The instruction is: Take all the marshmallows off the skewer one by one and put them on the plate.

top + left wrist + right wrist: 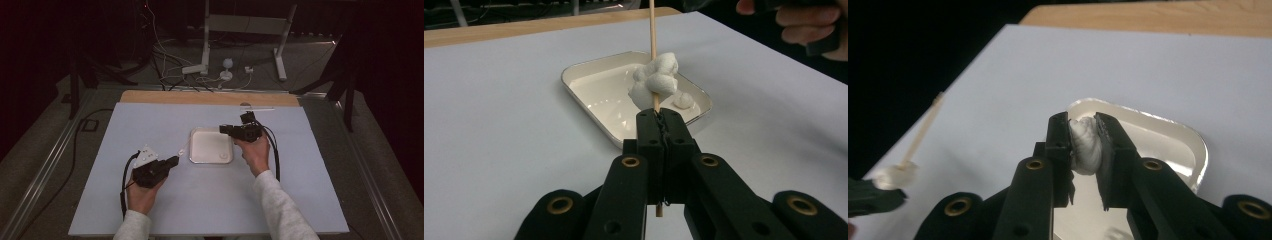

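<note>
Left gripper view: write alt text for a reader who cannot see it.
The left hand-held gripper clamps a thin wooden skewer with white marshmallows threaded on it, above a white square tray on a pale table. One more marshmallow piece lies in the tray.

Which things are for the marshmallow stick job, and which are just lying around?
In the job:
thin wooden skewer
white marshmallows on it
squashed white marshmallow
square white tray
left tool
right tool

Lying about:
white cables on floor
white metal stand

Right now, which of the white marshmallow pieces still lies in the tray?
The small piece near the tray corner. Another sits on the skewer; a third is squeezed in the right tool.
</note>
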